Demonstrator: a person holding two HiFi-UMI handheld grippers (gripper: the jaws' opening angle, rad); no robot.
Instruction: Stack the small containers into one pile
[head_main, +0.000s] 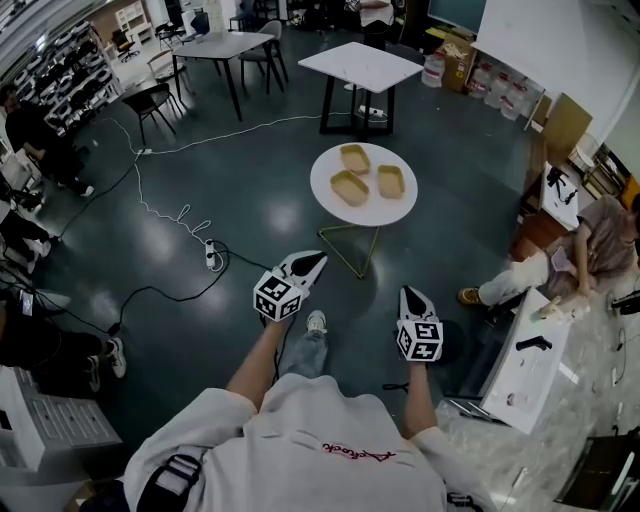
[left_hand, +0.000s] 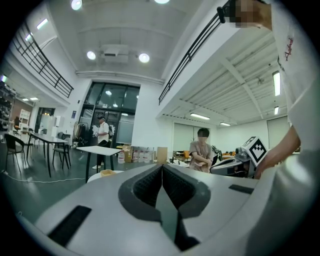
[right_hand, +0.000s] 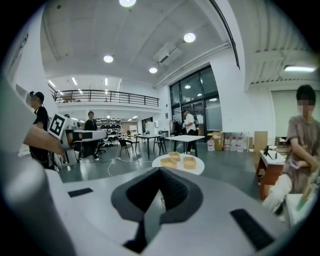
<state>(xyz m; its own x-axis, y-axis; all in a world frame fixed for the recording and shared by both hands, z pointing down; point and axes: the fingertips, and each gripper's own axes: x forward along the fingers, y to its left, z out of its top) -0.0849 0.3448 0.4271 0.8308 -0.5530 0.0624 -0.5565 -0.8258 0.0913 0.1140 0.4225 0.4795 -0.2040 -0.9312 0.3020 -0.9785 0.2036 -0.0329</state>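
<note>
Lying unstacked on the round white table, three tan containers sit well apart at twelve o'clock from both grippers, jaws together and empty, the left gripper seemingly nearer than the right gripper.

Open workshop hall with a dark, glossy floor.
A round white table stands mid-floor, a square white table beyond it, a desk with black chairs far left. Cables trail left, under round ceiling lights and tall windows.

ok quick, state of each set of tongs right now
left tongs: closed, holding nothing
right tongs: closed, holding nothing
</note>
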